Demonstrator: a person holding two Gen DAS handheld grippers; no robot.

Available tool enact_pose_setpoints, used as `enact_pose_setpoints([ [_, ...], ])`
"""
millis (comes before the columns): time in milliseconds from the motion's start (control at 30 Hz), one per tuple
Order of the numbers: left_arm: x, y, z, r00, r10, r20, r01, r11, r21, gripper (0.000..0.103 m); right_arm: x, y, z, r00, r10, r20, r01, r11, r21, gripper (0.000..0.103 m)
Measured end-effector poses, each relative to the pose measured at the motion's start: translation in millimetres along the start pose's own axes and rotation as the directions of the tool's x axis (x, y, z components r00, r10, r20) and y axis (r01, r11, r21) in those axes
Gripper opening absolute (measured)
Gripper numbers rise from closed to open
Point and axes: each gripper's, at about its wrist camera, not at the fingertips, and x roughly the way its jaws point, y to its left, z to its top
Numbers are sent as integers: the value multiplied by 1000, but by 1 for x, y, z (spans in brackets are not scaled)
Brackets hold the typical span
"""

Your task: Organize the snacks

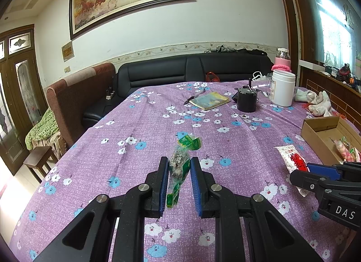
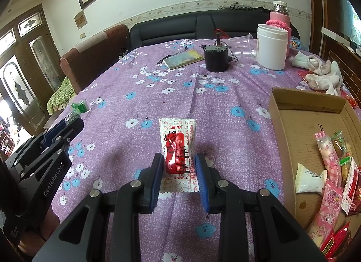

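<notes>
A green-wrapped snack (image 1: 179,167) lies on the purple flowered tablecloth (image 1: 146,126) between the open fingers of my left gripper (image 1: 179,165); the pads stand on either side of it with a small gap. It also shows in the right wrist view (image 2: 75,111). A white and red snack packet (image 2: 178,151) lies flat between the open fingers of my right gripper (image 2: 179,160); it shows in the left wrist view (image 1: 293,160) too. A cardboard box (image 2: 293,122) at the right holds several wrapped snacks (image 2: 331,171).
At the far side of the table stand a white jar (image 2: 271,46), a pink-sleeved bottle (image 2: 279,17), a black pot (image 2: 216,56), a notebook (image 2: 182,59) with a pen, and white socks (image 2: 320,70). A black sofa (image 1: 191,68) is behind.
</notes>
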Motion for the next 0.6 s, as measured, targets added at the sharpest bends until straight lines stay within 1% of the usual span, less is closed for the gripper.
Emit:
enact_pose_setpoints([
  [600, -3, 0, 1, 1000, 3, 9, -3, 1000, 3, 20, 0, 2, -2, 1000, -2, 5, 3, 1000, -7, 28],
])
